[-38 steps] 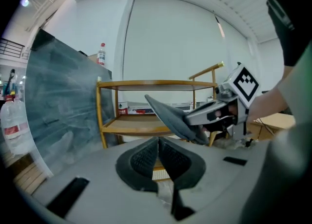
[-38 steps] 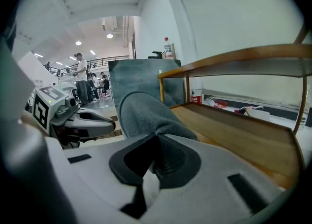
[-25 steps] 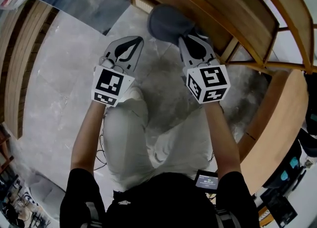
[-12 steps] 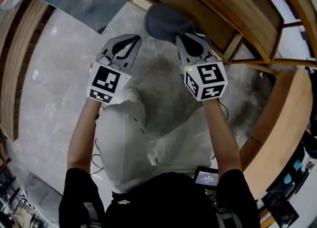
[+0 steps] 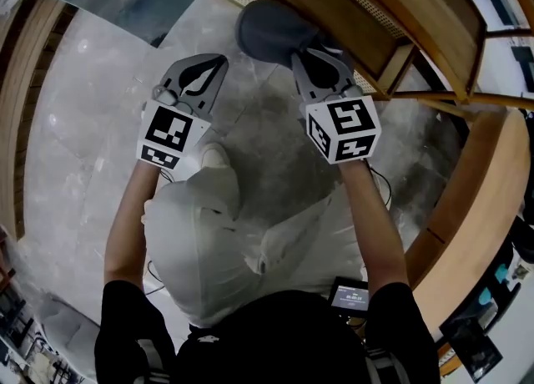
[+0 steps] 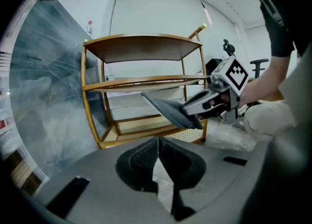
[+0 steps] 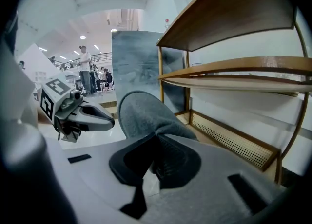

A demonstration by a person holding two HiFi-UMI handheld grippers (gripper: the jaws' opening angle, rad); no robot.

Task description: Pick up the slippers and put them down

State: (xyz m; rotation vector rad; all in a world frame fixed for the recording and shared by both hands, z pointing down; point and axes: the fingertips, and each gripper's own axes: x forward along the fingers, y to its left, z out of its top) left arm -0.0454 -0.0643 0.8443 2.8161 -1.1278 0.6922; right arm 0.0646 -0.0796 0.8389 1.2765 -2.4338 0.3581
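Grey slipper (image 5: 271, 32) of felt-like matt cloth, wooden rack (image 5: 392, 7), perhaps cane-mesh shelf (image 7: 234, 142), glossy marbled floor (image 5: 83, 149)

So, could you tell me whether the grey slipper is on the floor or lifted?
Lifted: the right hand-held gripper is shut on the slipper, holding it in the air before the shelf.

grey slipper (image 5: 271, 32) beside wooden shelf

Open hall: marble floor (image 5: 83, 165), wooden rack (image 6: 141, 47), bystanders (image 7: 86, 69).
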